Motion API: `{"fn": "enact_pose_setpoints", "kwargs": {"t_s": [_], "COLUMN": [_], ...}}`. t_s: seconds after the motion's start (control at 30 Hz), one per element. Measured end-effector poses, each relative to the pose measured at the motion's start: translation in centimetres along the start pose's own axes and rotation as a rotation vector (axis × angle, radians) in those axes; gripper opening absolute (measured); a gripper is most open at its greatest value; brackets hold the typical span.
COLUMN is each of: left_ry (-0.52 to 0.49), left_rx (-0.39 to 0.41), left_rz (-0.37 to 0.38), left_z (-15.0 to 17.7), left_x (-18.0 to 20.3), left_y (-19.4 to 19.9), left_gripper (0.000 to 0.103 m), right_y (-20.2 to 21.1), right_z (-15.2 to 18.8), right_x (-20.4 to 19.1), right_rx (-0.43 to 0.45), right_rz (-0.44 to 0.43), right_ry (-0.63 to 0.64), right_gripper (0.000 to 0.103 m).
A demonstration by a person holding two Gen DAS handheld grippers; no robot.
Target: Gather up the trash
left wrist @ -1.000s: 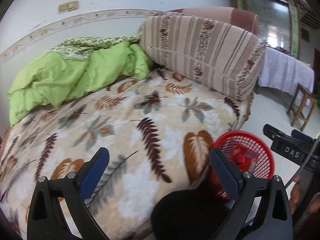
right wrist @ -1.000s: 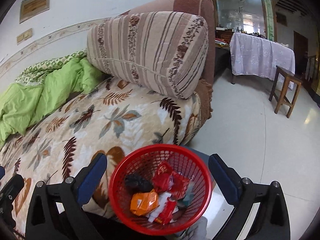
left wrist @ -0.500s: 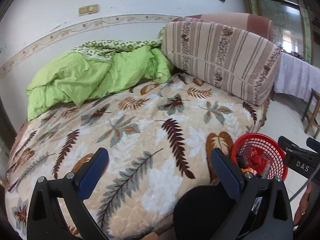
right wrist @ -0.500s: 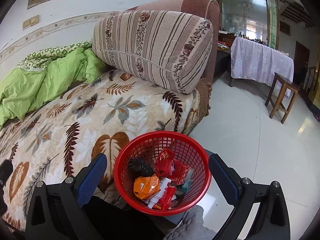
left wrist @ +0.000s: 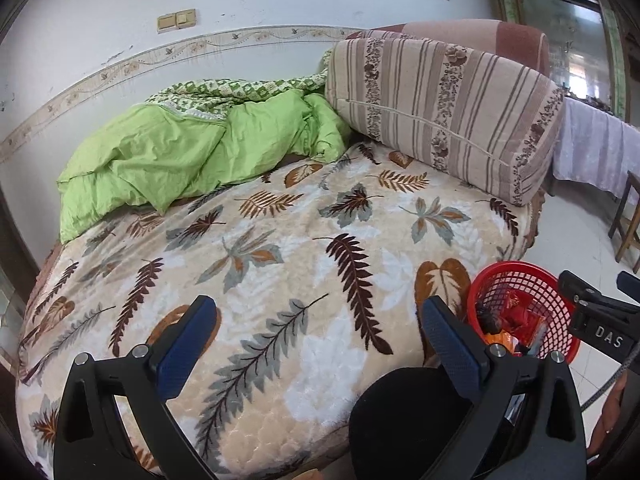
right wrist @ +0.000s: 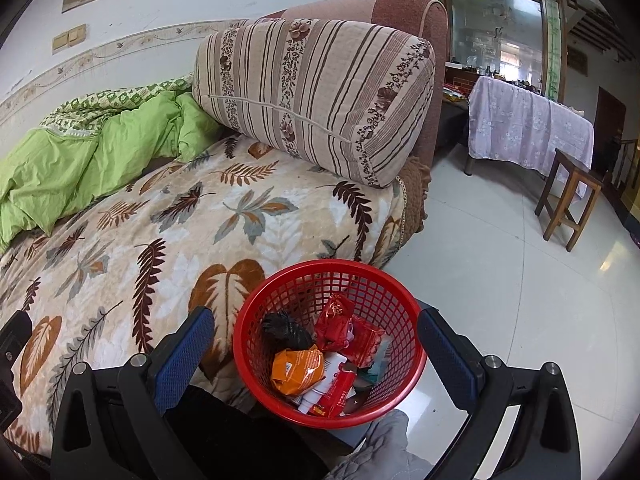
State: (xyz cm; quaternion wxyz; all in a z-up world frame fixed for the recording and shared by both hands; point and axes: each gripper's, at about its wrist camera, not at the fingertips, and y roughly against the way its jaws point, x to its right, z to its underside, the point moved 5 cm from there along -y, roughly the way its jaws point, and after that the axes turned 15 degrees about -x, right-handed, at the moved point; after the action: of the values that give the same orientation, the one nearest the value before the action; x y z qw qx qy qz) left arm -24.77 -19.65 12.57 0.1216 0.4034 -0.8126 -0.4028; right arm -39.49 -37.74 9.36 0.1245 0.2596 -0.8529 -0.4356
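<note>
Both grippers are wide open and hold nothing: the left gripper hangs over the leaf-patterned bedspread, the right gripper over the red basket. Collected trash lies inside the basket: an orange wrapper, red wrappers and a dark crumpled piece. No loose litter shows on the bedspread, so collection appears at or near its end; the next move calls for a search of the bed and floor for missed pieces. A green quilt and a striped cushion sit at the back of the bed. Beyond stand a cloth-covered table and a wooden stool.
</note>
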Motion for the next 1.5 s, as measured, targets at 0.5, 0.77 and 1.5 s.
{"fn": "enact_pose_setpoints", "kwargs": {"t_s": [0.5, 0.77, 1.5], "left_ry": [-0.005, -0.010, -0.036], "left_rx": [-0.043, -0.047, -0.039], "left_rz": [0.011, 0.014, 0.011], "left_z": [0.4, 0.5, 0.7], "left_x": [0.5, 0.7, 1.2], "left_y": [-0.6, -0.6, -0.3], "left_gripper": [0.102, 0.102, 0.102], "right_y": [0.1, 0.1, -0.2], "right_z": [0.1, 0.2, 0.2], "right_x": [-0.2, -0.3, -0.2], "right_rx": [-0.005, -0.006, -0.022], "right_rz": [-0.007, -0.009, -0.013], "right_ry": [0.007, 0.012, 0.015], "right_gripper": [0.102, 0.102, 0.102]}}
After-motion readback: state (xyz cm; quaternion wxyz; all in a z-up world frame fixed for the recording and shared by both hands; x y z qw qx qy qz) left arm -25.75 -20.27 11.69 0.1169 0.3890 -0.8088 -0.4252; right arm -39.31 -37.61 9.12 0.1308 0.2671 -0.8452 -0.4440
